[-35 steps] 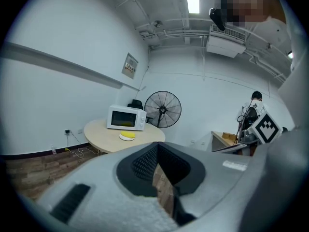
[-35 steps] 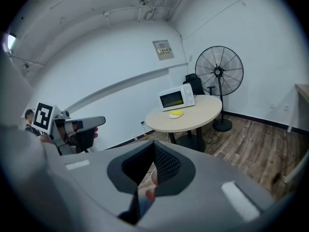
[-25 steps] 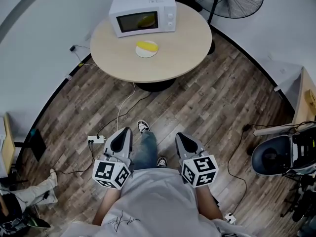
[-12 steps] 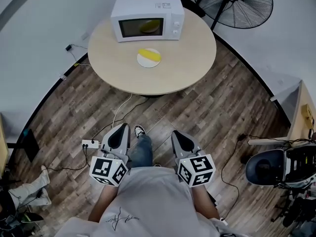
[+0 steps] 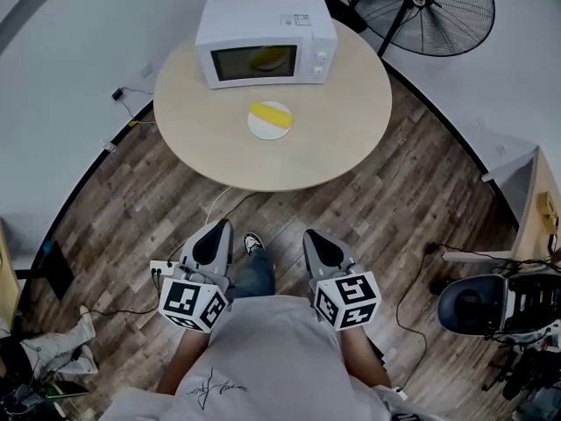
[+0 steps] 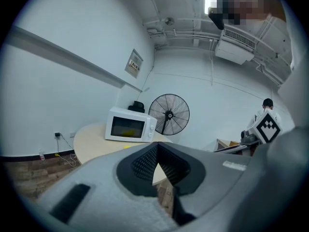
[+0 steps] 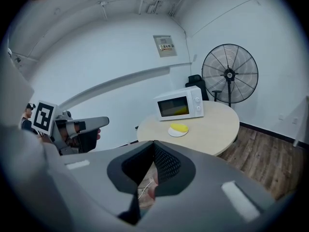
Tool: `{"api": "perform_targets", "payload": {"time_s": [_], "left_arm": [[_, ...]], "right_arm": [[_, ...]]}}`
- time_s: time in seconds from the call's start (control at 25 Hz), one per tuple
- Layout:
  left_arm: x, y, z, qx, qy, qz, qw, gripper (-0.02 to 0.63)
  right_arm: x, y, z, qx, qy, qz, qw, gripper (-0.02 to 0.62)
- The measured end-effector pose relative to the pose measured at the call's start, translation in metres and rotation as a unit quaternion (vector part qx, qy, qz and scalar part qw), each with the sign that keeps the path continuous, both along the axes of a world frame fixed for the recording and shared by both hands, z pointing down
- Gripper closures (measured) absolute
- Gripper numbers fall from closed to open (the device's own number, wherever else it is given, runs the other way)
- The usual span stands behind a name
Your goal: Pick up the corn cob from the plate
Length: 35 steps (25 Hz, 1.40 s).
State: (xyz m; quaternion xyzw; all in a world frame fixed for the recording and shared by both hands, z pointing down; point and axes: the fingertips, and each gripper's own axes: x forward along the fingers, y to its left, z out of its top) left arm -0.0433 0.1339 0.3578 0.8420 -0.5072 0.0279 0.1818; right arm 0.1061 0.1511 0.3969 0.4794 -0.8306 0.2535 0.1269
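A yellow corn cob (image 5: 271, 112) lies on a small white plate (image 5: 259, 131) near the middle of the round beige table (image 5: 342, 121), in front of the microwave. Both grippers hang over the wood floor, well short of the table. My left gripper (image 5: 219, 228) and right gripper (image 5: 312, 235) are side by side, pointing at the table, jaws together and empty. The right gripper view shows the corn cob (image 7: 179, 127) on its plate (image 7: 174, 134) far beyond the shut jaws. In the left gripper view only a yellow sliver of the corn cob (image 6: 127, 147) peeks over the jaws.
A white microwave (image 5: 266, 38) stands at the table's back with something yellow inside. A standing fan (image 5: 419, 11) is behind the table to the right. A power strip (image 5: 162, 268) with cables lies on the floor at my left. A black chair (image 5: 478, 305) is at the right.
The table, the plate and the corn cob have drawn nearer in the head view as I walk toward them. Both grippers travel along, held the same way and still shut.
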Motion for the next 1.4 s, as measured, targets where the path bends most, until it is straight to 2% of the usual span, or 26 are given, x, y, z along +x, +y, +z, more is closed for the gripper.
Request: {"api": "perform_targets", "payload": {"time_s": [0.16, 0.32, 0.52, 0.72, 0.92, 1.2, 1.4], "left_arm": [[-0.016, -0.026, -0.010, 0.009, 0.024, -0.003, 0.9997, 0.615], [-0.022, -0.056, -0.015, 0.013, 0.020, 0.005, 0.9997, 0.615], [-0.032, -0.091, -0.016, 0.017, 0.023, 0.014, 0.9995, 0.615], [-0.033, -0.119, -0.015, 0.014, 0.016, 0.032, 0.9993, 0.615], [-0.034, -0.135, -0.016, 0.013, 0.013, 0.048, 0.9987, 0.615], [-0.041, -0.145, -0.028, 0.034, 0.033, 0.056, 0.9973, 0.615], [-0.048, -0.144, -0.031, 0.038, 0.042, 0.058, 0.9967, 0.615]], "right_arm": [[-0.015, -0.027, 0.000, -0.007, -0.010, 0.002, 1.000, 0.583], [-0.024, -0.058, -0.006, -0.003, -0.013, 0.002, 1.000, 0.583], [-0.028, -0.097, -0.007, 0.005, -0.011, 0.035, 0.999, 0.583], [-0.030, -0.127, -0.007, 0.006, -0.011, 0.046, 0.999, 0.583], [-0.039, -0.144, -0.009, 0.011, -0.008, 0.047, 0.999, 0.583], [-0.058, -0.160, -0.011, 0.022, -0.011, 0.033, 0.999, 0.583], [-0.067, -0.165, -0.017, 0.032, 0.005, 0.022, 0.999, 0.584]]}}
